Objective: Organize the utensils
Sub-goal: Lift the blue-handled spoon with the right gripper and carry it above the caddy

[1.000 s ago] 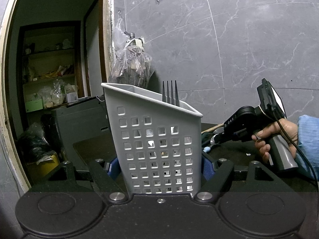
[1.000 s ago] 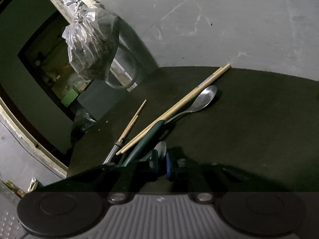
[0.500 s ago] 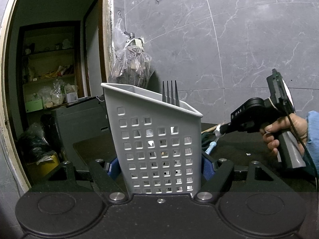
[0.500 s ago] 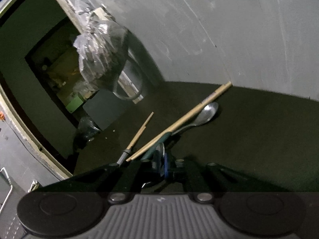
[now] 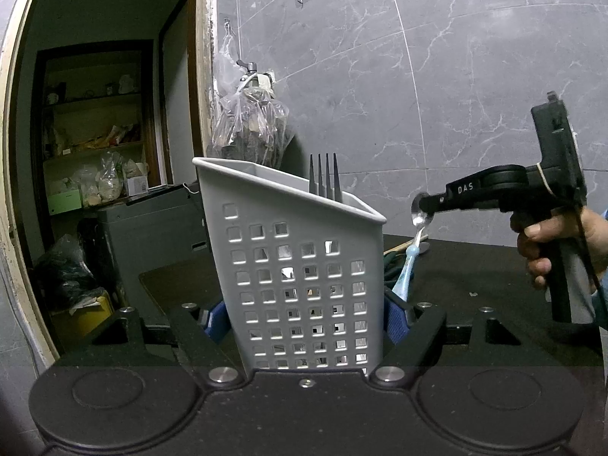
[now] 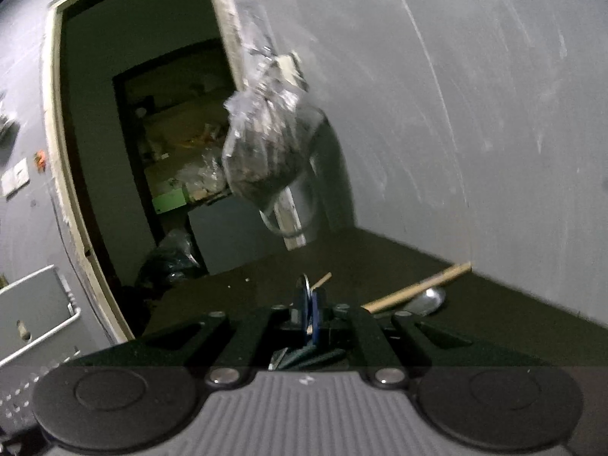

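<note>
the grey perforated holder (image 5: 304, 273) is the biggest thing at risk: the left gripper (image 5: 306, 323) has its jaws clamped on the holder's two sides, low down, so it stands upright on the dark bench (image 5: 475, 266). if that squeeze slackens or the hand twists, i judge the tall, narrow holder could tip and spill the fork (image 5: 325, 178) whose tines stand above its rim.

next, the spoon (image 5: 412, 258). the right gripper (image 5: 427, 205) has its jaws together on the spoon's bowl, with the pale blue handle hanging down just beside the holder's right wall. a grip on a smooth curved bowl looks poor to me; the spoon could swivel or slip out. the dangling handle may also knock the holder's rim on the way over, since it has to clear that rim before going in. the right wrist view is blurred, so the pads' exact hold there is hard to read.

counted, largest first: one holder; one long wooden stick (image 6: 418, 288) on the bench, perhaps a pair lying together, i cannot tell; one steel spoon (image 6: 429, 298) lying by it; one held spoon; one fork; a shorter stick tip (image 6: 321, 279) peeks past the jaws.
</note>
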Available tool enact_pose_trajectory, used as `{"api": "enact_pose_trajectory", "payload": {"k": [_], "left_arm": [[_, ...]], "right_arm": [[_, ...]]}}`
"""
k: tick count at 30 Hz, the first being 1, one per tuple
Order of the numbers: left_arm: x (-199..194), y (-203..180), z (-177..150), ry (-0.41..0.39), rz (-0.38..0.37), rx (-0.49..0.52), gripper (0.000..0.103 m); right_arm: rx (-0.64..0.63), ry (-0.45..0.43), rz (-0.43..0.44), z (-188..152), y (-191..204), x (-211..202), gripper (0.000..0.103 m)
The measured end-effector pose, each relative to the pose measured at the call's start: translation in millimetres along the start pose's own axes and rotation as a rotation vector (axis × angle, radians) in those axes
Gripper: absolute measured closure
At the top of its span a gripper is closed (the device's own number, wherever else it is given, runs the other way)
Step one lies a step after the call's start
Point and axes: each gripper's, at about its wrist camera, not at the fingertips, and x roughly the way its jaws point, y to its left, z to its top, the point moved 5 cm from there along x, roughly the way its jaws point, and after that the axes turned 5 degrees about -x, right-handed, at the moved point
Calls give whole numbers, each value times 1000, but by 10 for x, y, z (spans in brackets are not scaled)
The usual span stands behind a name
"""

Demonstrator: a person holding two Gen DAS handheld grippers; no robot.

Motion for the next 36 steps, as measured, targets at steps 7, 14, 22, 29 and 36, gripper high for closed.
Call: {"api": "enact_pose_trajectory", "payload": {"k": [7,14,22,29,36], "left_arm": [[1,0,-1,0,0,0,25],[3,3,-2,0,0,0,25],[0,-3,-1,0,0,1,25],[2,8,1,0,-2,6,25],[-3,13,6,0,-5,8,25]], "right_arm": [[-221,-99,-15,60,364,-214,100],[-341,-208,-23,136,634,-444,100],[-415,-437,-24,389,886,-875,100],[-431,-600,34,617,1132,-1150,100],[-453,-654,162,709,1442,-1154,100]]}}
